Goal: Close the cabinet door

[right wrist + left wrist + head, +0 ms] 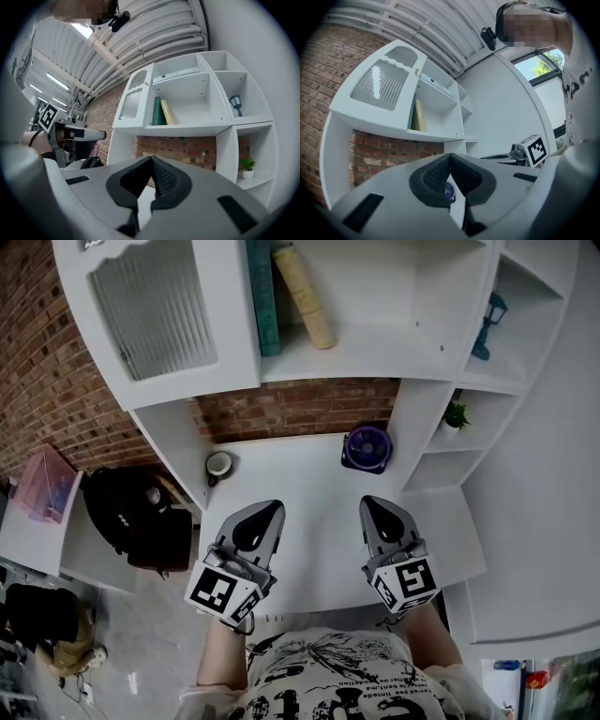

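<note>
- Grippers: we hold the left gripper [259, 521] and the right gripper [380, 514] side by side above the white desk [300, 479]. Both point forward, roughly level, toward the shelf unit [394, 352].
- Jaws: both pairs meet at the tips, with nothing between them.
- Task object: the cabinet door [155, 306] stands swung open at the unit's upper left, well apart from both grippers, beside the books [302, 292].

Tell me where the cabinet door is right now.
In the head view the cabinet door is at upper left, standing open just left of the shelf with the teal book and yellow book.
</note>
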### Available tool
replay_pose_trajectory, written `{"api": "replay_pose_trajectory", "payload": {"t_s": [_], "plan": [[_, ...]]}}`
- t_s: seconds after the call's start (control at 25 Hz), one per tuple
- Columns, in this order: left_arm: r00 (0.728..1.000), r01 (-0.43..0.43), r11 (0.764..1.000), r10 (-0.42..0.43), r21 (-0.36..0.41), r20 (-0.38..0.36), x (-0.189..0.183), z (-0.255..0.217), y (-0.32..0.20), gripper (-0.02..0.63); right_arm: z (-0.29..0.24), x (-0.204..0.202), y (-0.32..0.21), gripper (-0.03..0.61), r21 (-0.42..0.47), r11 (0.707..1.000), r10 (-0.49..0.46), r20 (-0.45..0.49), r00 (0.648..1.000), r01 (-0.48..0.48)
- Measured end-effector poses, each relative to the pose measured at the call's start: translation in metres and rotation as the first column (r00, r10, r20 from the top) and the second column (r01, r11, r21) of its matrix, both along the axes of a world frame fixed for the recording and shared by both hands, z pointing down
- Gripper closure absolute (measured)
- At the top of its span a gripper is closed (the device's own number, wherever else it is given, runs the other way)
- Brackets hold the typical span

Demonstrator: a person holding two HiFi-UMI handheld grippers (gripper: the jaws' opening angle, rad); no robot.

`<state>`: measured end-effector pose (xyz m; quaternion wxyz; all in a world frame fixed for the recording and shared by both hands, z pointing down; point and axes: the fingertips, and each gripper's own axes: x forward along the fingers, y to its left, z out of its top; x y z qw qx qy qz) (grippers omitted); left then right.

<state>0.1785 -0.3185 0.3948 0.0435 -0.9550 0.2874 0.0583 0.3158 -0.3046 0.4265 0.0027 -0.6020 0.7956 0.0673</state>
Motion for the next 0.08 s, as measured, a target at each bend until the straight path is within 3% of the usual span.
{"api": "replay_pose_trajectory", "payload": {"t_s": [0.08], "plan": [[1.0,-0.003,1.0,0.003,0.004,0.005,0.0028,0.0002,0.0022,0.6,0.0,0.0017,0.0014,0.566,0.0,1.0,0.003,0.003,1.0,-0.003]]}}
